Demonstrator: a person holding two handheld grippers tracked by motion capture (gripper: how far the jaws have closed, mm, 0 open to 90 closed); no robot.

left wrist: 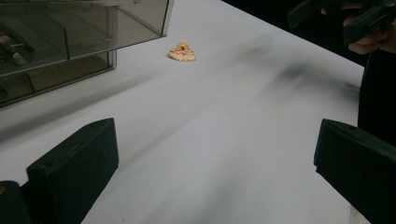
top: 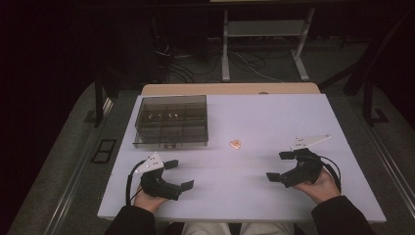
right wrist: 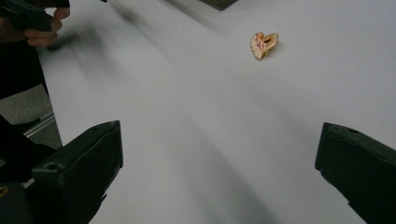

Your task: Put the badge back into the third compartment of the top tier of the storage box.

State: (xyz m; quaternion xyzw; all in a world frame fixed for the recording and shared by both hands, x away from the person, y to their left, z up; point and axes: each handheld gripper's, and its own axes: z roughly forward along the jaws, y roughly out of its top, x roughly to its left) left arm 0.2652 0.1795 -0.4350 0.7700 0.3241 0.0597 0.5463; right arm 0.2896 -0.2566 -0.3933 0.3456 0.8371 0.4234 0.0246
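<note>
Left gripper [top: 179,175] and right gripper [top: 277,166] rest near the table's [top: 274,122] front edge, jaws spread wide and empty, both aimed inward for approach. The small gold-and-pink ornament [top: 236,144] lies between and beyond them, just beside the smoked-plastic compartment box [top: 171,121], likely its destination.

Pretty dark room, most of the light is landing on the white desk [top: 274,196] sitting in the middle of the frame. A tan wooden edge [top: 230,89] is peeking out behind its far side. Grey carpet floor [top: 58,161] is running down both sides, with a black floor outlet plate [top: 103,151] lying at lower left. Up top, a white metal stand [top: 264,39] is standing over tangled cables [top: 181,61].
</note>
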